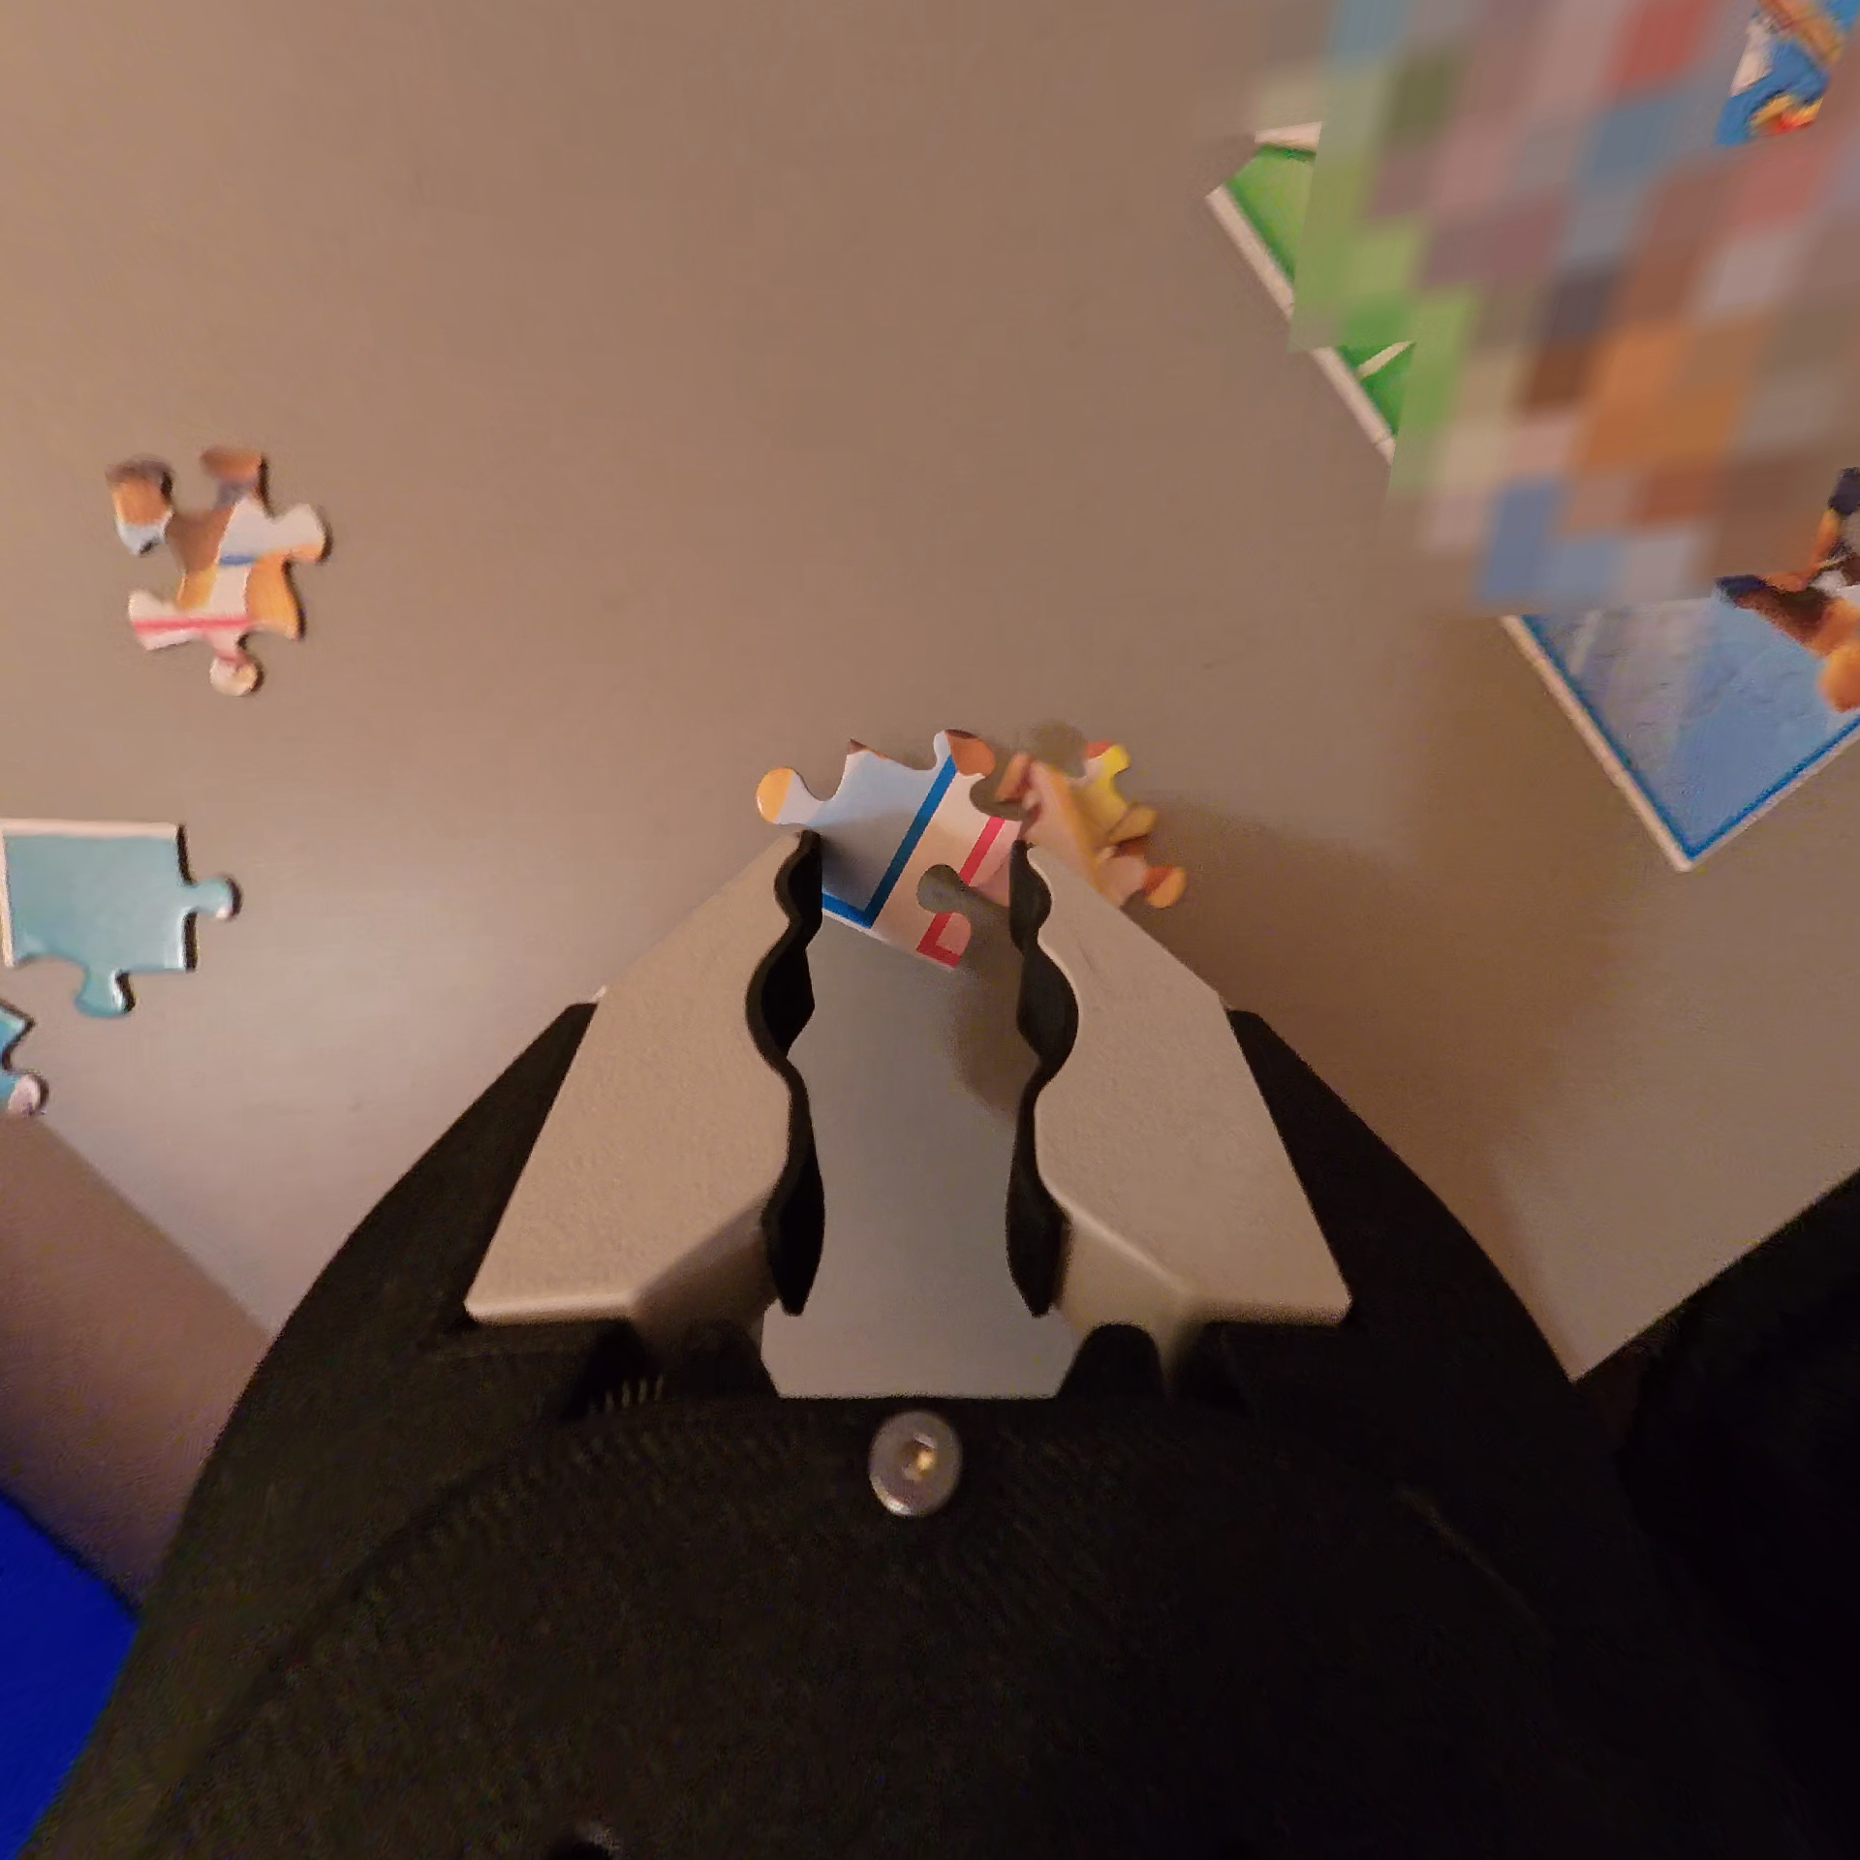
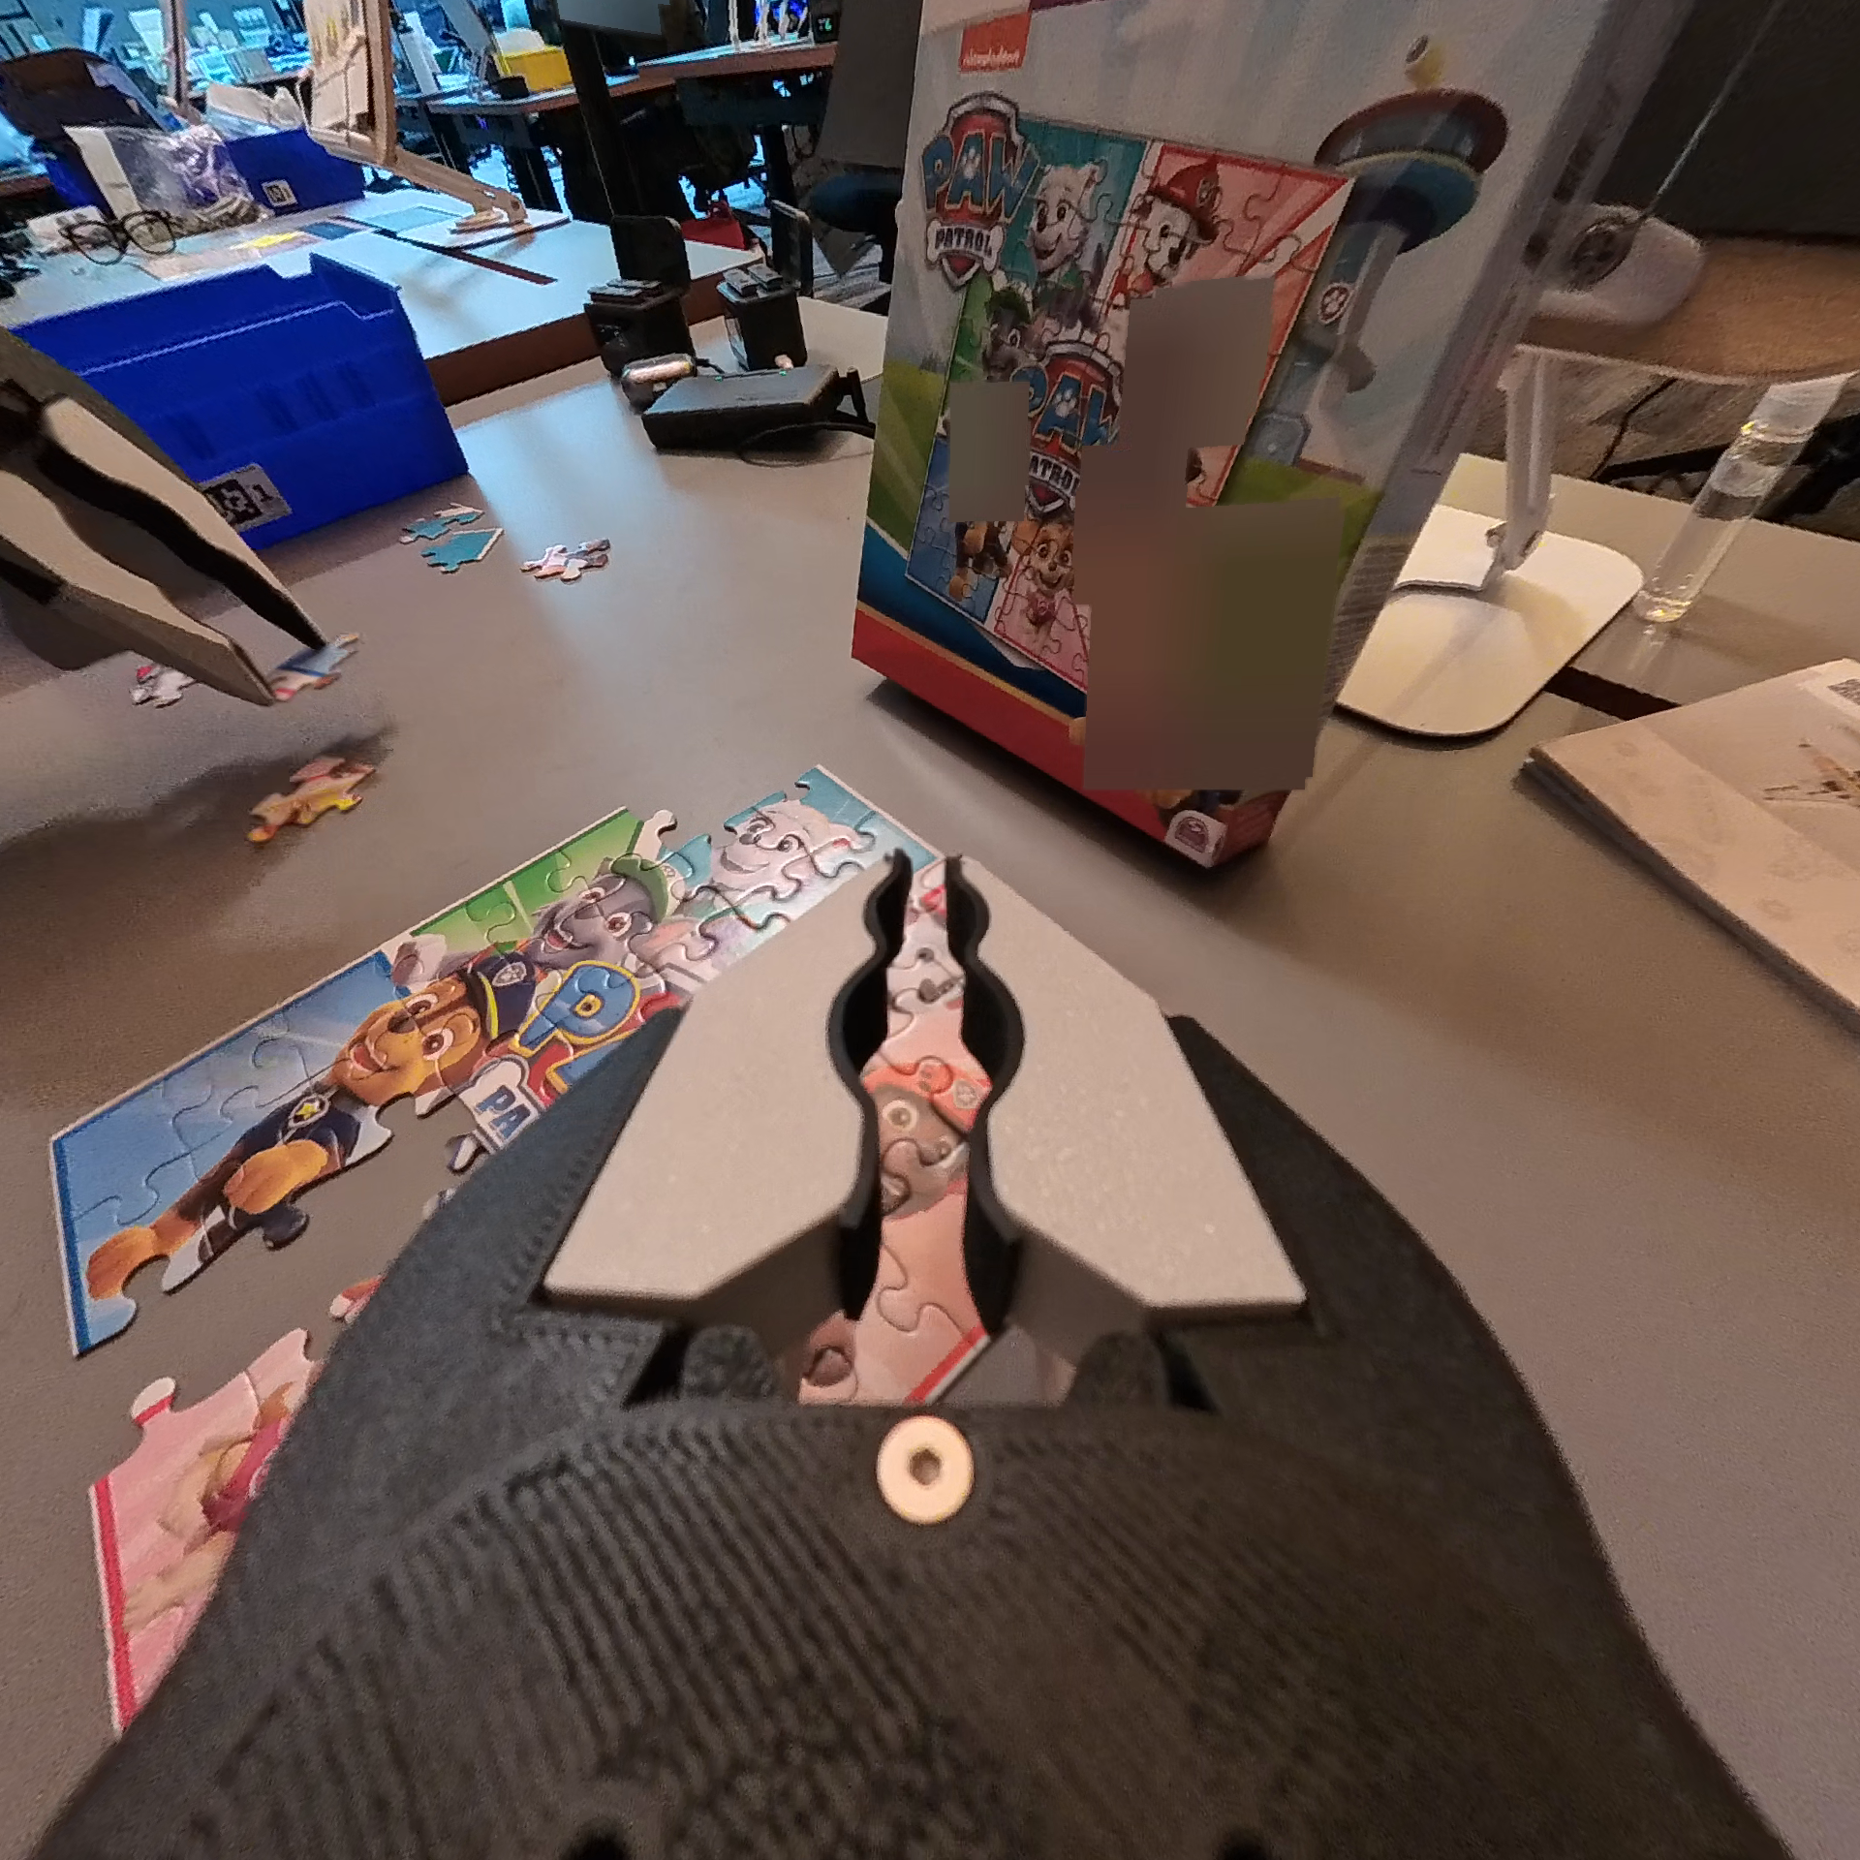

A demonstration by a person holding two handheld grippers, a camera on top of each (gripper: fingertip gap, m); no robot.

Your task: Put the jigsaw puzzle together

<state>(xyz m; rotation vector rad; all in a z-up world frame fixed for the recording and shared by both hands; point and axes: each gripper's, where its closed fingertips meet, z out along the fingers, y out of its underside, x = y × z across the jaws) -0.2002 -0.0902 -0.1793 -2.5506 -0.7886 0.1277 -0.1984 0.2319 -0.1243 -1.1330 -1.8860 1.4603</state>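
White, blue-and-red-striped puzzle piece (image 1: 896,866) sat clamped edgewise between the left gripper (image 1: 911,856) fingertips, lifted above the table (image 1: 604,302); the right gripper (image 2: 921,871), nearly closed and empty, hovered over the puzzle (image 2: 302,1057).

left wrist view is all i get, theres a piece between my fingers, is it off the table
Observer: Yes. The right wrist view shows the left gripper holding the white piece with blue and red stripes in the air, with its shadow on the grey table below.
Operator: whats the right gripper doing
Observer: The right gripper hangs over the assembled puzzle, its jaws nearly closed with nothing between them.
Operator: whats past the puzzle
Observer: The puzzle box stands upright just behind it.
Operator: anything under my piece
Observer: A loose yellow and orange piece lies flat on the table there.
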